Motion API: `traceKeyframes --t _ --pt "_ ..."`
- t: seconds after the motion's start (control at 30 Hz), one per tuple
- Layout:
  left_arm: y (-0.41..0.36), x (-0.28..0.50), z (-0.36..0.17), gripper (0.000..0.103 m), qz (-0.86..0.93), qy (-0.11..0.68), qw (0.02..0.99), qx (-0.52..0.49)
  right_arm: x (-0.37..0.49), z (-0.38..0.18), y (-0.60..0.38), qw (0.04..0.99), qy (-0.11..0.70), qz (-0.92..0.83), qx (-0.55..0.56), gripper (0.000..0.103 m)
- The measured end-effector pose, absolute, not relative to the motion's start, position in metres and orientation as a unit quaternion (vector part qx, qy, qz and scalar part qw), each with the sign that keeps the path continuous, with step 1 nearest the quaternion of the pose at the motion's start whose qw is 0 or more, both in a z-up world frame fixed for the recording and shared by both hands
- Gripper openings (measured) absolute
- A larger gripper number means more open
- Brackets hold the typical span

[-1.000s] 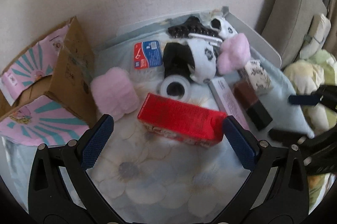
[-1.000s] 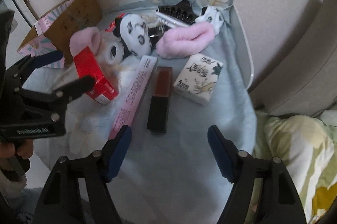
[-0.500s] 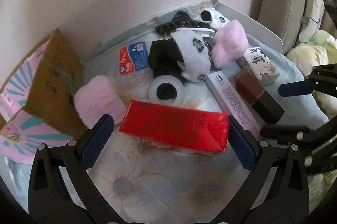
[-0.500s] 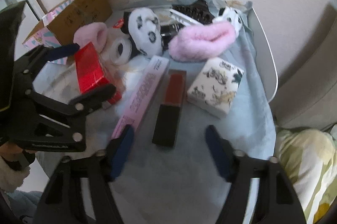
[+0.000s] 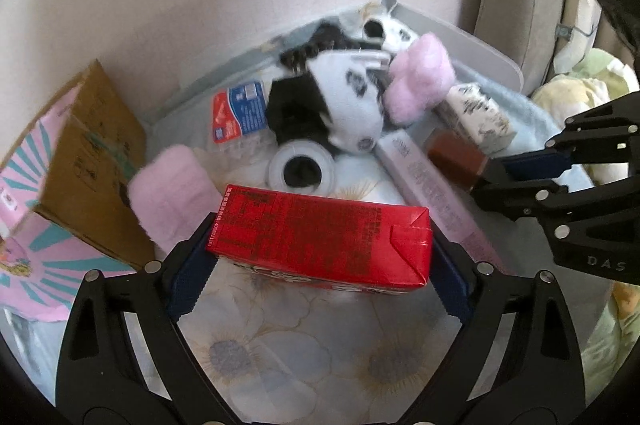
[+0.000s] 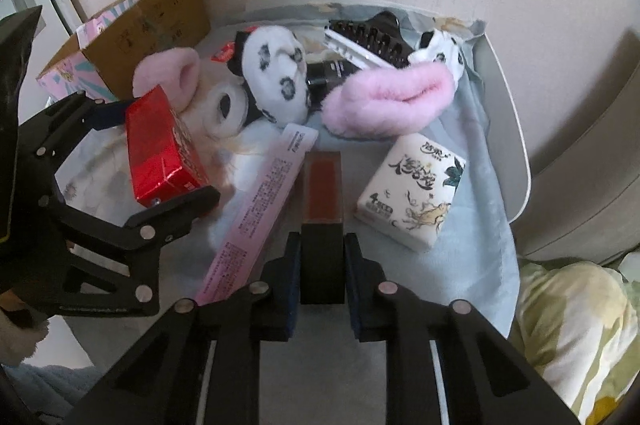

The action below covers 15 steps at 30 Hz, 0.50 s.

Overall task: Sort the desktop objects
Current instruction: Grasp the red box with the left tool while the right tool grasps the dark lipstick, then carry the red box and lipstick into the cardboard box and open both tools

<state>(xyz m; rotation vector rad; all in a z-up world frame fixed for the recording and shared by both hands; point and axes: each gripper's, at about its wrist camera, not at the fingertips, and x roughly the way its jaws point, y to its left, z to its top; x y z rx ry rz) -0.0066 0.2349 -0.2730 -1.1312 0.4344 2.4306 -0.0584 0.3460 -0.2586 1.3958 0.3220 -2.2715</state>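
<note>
My left gripper (image 5: 316, 265) is shut on a red carton (image 5: 320, 245), its blue pads on both short ends; the carton also shows in the right wrist view (image 6: 160, 145). My right gripper (image 6: 322, 265) is shut on the black end of a brown-and-black slim box (image 6: 323, 209), which lies on the light blue cloth (image 6: 472, 265). That box also shows in the left wrist view (image 5: 456, 155). A long pink box (image 6: 260, 213) lies just left of it. A tissue pack (image 6: 412, 193) lies to its right.
Behind lie a pink fluffy band (image 6: 384, 101), panda-print socks (image 6: 276, 73), a tape roll (image 5: 300, 173), a black hair claw (image 6: 372, 33) and a blue-red packet (image 5: 240, 109). An open cardboard box (image 5: 88, 161) stands at the left. A grey cushion (image 6: 592, 161) is at the right.
Both grippers moved forward and closed: the left onto the red carton, the right onto the brown-and-black box. Both were open a second ago.
</note>
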Motion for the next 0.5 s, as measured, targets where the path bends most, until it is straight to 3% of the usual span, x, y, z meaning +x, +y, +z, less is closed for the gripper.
traceKeyframes --t 0.27,0.5 --pt "0.217 -0.007 -0.218 0.093 0.885 0.148 0.204 -0.391 -0.056 -0.219 0.338 0.214 0.095 -0.832 0.502 0.018" --pt "0.156 -0.016 -0.153 0.093 0.903 0.114 0.166 -0.38 -0.058 -0.149 0.295 0.223 0.109 -0.848 0.468 0.018"
